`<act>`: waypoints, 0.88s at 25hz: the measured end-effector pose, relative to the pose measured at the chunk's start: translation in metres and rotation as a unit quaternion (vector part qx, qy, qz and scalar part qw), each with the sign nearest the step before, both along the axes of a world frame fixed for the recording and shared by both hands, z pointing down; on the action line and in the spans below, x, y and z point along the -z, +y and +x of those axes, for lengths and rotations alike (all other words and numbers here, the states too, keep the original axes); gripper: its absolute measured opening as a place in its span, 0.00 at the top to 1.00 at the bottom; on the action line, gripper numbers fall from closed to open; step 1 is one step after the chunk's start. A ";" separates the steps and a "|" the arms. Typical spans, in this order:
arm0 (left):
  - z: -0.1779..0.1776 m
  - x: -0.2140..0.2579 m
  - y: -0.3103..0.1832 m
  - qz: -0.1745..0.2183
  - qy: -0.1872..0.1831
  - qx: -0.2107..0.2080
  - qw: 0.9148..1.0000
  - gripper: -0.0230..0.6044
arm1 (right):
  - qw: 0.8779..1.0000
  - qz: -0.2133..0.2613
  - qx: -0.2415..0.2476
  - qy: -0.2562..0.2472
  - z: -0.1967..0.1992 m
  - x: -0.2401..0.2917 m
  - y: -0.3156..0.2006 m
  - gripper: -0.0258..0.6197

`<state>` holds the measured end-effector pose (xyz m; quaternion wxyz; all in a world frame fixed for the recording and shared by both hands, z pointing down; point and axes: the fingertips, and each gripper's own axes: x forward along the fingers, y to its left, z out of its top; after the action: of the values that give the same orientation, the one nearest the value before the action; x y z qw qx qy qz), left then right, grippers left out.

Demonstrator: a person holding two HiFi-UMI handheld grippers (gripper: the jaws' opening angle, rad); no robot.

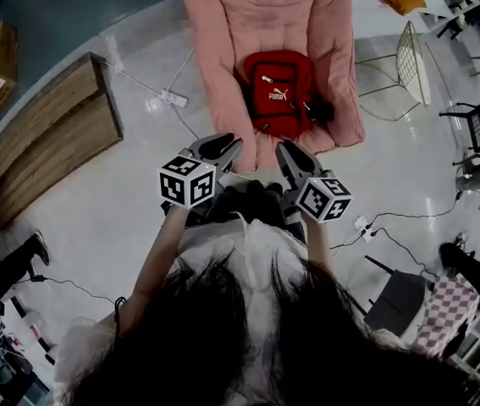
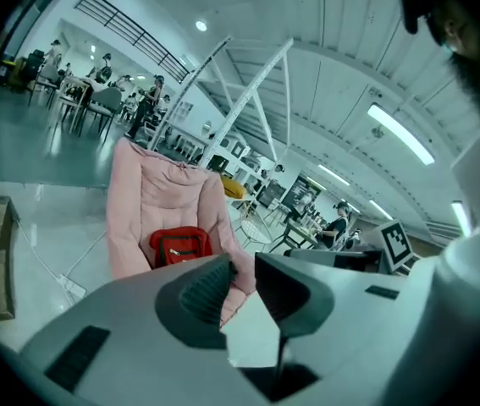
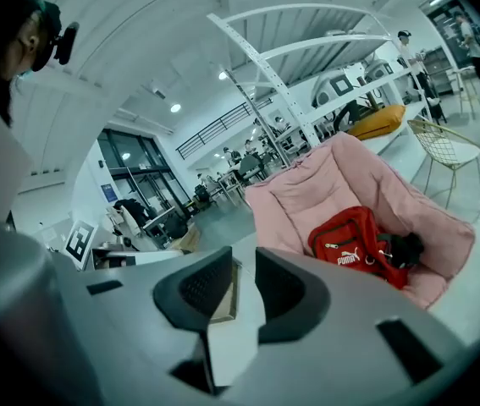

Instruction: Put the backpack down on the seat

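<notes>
A red backpack (image 1: pixel 278 91) lies on the pink padded seat (image 1: pixel 223 49), front pocket up, with a small black item (image 1: pixel 321 108) at its right side. Both grippers hang close to the person's body, short of the seat's front edge and apart from the backpack. My left gripper (image 1: pixel 216 147) and right gripper (image 1: pixel 292 154) point toward the seat. In the left gripper view the backpack (image 2: pixel 179 245) rests on the seat (image 2: pixel 151 197) beyond the left gripper (image 2: pixel 244 271), whose jaws stand a narrow gap apart with nothing between. The right gripper (image 3: pixel 244 267) looks the same, the backpack (image 3: pixel 350 244) off to its right.
A wooden pallet (image 1: pixel 45 138) lies on the floor at the left. A white power strip (image 1: pixel 168 98) with cables lies beside the seat. A wire chair (image 1: pixel 409 57) stands to the right of the seat. People and desks fill the far hall.
</notes>
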<state>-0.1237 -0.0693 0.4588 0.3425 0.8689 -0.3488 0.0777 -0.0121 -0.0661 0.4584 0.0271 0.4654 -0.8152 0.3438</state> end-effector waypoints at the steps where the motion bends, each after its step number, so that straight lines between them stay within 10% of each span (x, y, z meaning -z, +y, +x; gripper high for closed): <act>1: 0.001 0.000 0.002 0.002 0.002 0.000 1.000 0.79 | 1.000 -0.001 0.001 0.003 0.001 0.001 0.003 0.81; 22: 0.059 0.001 0.089 0.004 -0.017 -0.013 1.000 0.79 | 1.000 -0.007 0.027 0.015 0.043 -0.004 0.103 0.81</act>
<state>-0.0644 0.0197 0.4575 0.3318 0.8734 -0.3436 0.0953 0.0306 0.0366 0.4620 0.0520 0.4484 -0.8244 0.3414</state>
